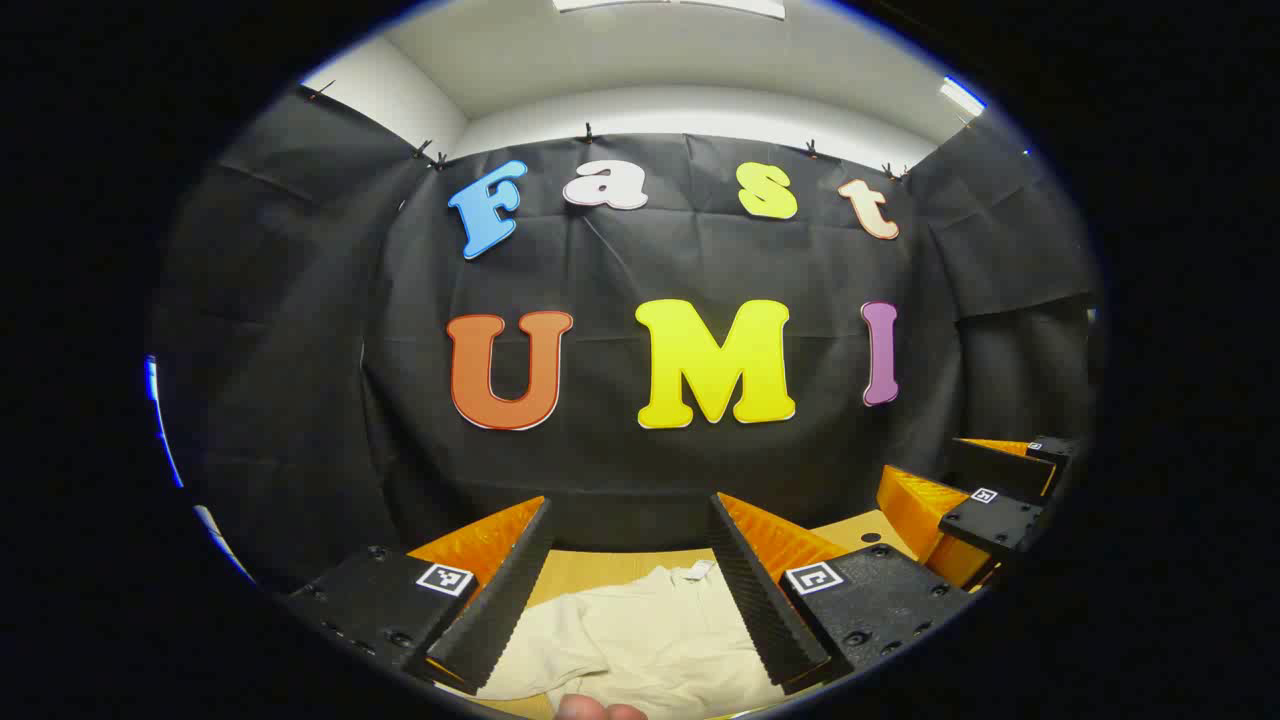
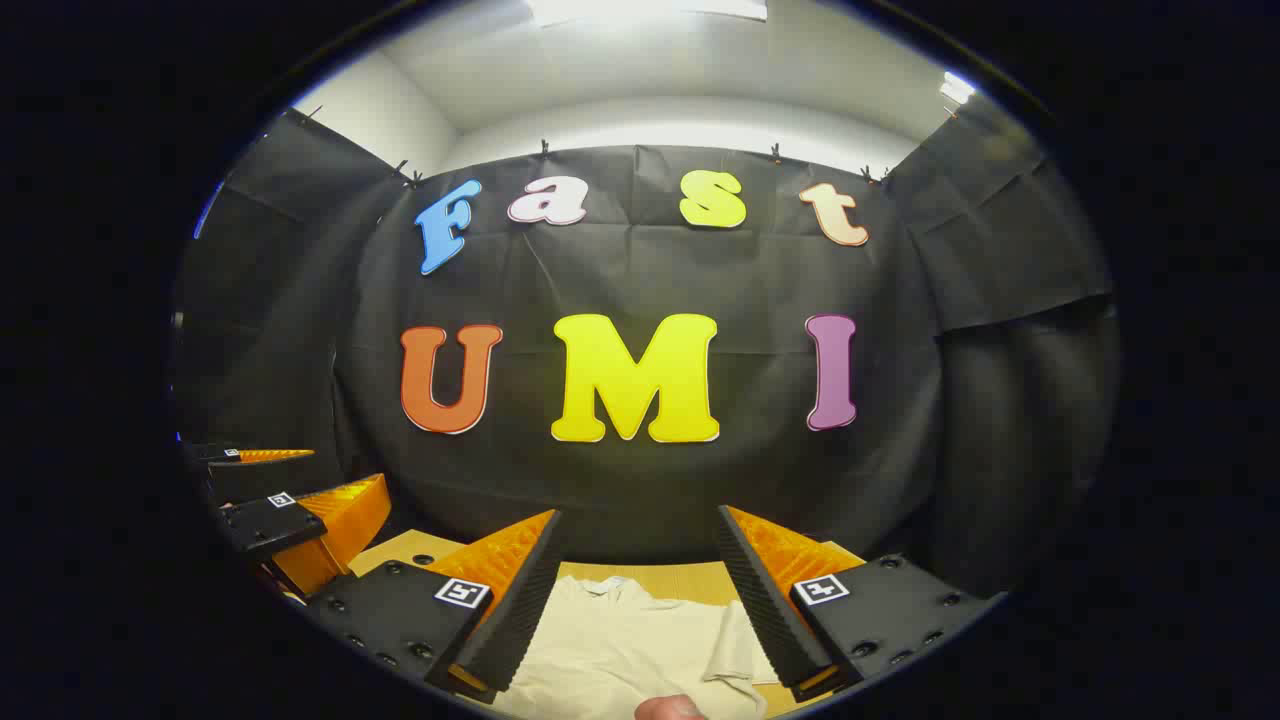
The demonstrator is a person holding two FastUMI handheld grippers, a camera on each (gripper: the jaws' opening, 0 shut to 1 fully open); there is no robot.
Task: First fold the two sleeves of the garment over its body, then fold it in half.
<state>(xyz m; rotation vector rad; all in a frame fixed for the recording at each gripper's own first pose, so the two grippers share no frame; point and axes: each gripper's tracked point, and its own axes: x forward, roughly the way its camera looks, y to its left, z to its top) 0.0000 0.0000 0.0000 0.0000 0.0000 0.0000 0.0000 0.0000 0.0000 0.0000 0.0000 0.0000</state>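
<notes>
Cream garment (image 1: 640, 640) flat on tan table (image 1: 600, 568), collar toward 12 o'clock, long axis 12–6, both grippers' (image 1: 628, 590) (image 2: 630, 600) fingers spread above, black-draped booth.

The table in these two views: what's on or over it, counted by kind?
Tongs: 2, the left tongs and the right tongs, both open
Garment: 1, a cream garment lying on the table
Total: 3

Black cloth wall (image 1: 640, 470); ceiling lights (image 2: 645, 10)
</notes>
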